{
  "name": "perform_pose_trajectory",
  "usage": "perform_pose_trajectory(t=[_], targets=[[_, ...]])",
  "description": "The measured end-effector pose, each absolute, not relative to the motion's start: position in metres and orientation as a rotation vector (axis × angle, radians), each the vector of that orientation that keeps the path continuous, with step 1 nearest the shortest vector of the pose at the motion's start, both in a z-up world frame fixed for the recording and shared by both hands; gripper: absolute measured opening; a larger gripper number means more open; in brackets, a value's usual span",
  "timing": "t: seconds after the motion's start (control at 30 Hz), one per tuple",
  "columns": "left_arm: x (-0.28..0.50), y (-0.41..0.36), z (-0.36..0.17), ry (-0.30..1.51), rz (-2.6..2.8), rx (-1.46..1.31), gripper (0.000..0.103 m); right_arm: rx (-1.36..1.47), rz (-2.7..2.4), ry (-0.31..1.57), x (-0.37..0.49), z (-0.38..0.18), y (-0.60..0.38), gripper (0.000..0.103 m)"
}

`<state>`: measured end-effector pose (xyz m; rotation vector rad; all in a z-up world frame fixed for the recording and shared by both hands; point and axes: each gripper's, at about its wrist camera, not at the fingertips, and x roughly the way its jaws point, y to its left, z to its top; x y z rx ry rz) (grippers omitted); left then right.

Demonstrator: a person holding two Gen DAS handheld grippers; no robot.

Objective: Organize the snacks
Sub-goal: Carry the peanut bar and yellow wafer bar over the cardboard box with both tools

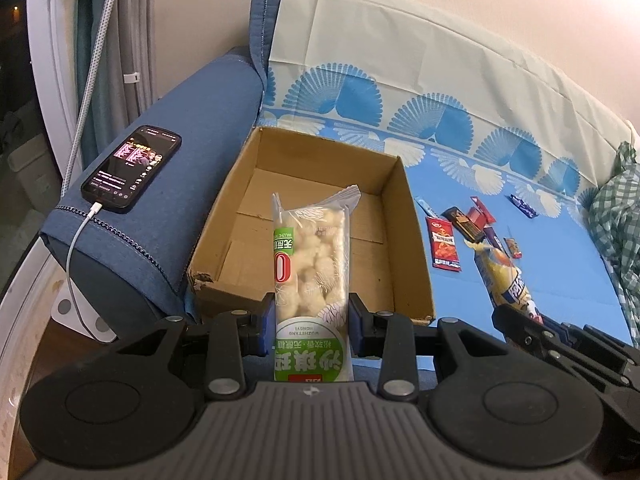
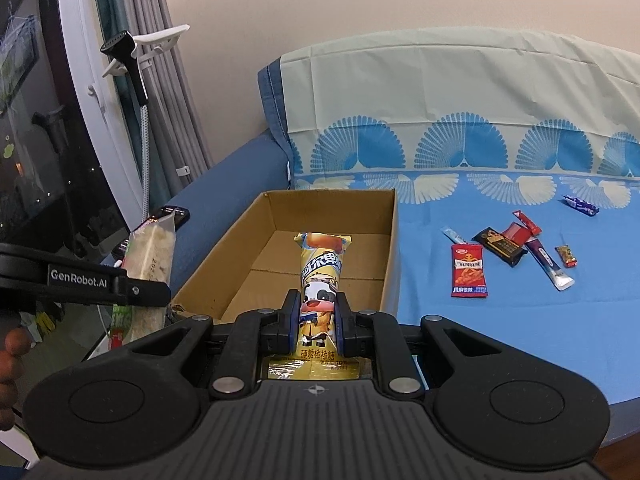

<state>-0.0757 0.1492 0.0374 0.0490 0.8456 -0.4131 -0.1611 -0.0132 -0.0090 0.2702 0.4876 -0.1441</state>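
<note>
left wrist view: the left gripper is clamping a clear-and-green snack pack printed "wuzhetang hongyi", its jaws narrow around it, the pack sitting over the near edge of the open cardboard box at 12 o'clock. loose snacks are lying on the blue sheet at 2 o'clock.

right wrist view: the right gripper is pinching a yellow cow-print candy pack, jaws narrow, the pack pointing into the box at 12 o'clock. "genrobot.ai" is showing on the left gripper at 9 o'clock.
</note>
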Motion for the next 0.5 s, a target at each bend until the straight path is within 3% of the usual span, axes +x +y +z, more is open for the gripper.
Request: perform_pose_trajectory(t=[0.5], targets=[[-0.015, 0.126, 0.02, 0.873, -0.408, 0.104, 0.04, 0.27, -0.136, 0.559, -0.106, -0.021, -0.017, 0.018]])
